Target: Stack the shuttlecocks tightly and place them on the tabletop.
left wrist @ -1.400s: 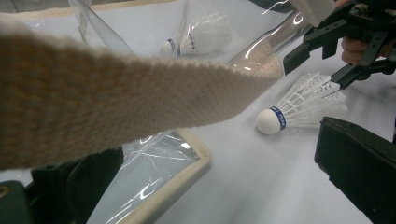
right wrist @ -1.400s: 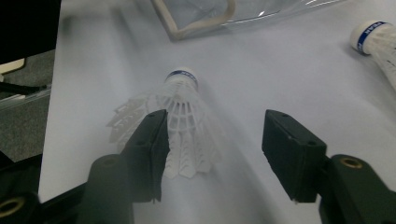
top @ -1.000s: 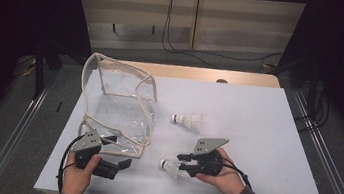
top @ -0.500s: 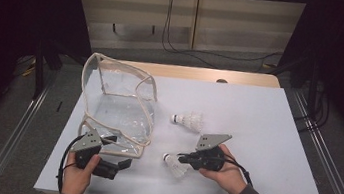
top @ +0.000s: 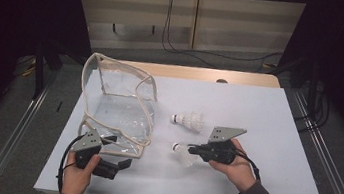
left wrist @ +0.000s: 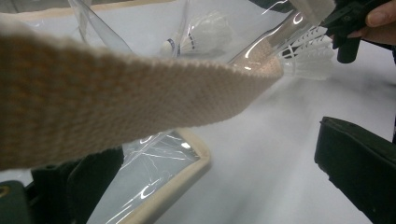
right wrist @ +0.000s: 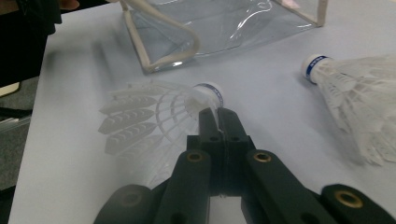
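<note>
High view: our right gripper [top: 192,150] fingers pinch one shuttlecock [top: 183,154]; left fingers hold the empty bag [top: 122,115] strap; second shuttlecock [top: 189,121] waits.

No writing here can be read. The nearest thing to a label is a blue band round the cork of each shuttlecock [right wrist: 211,95], the other one [right wrist: 316,63] too, but any print on those bands is too small and blurred to make out. The clear bag [top: 119,110] carries no lettering that I can see.
</note>
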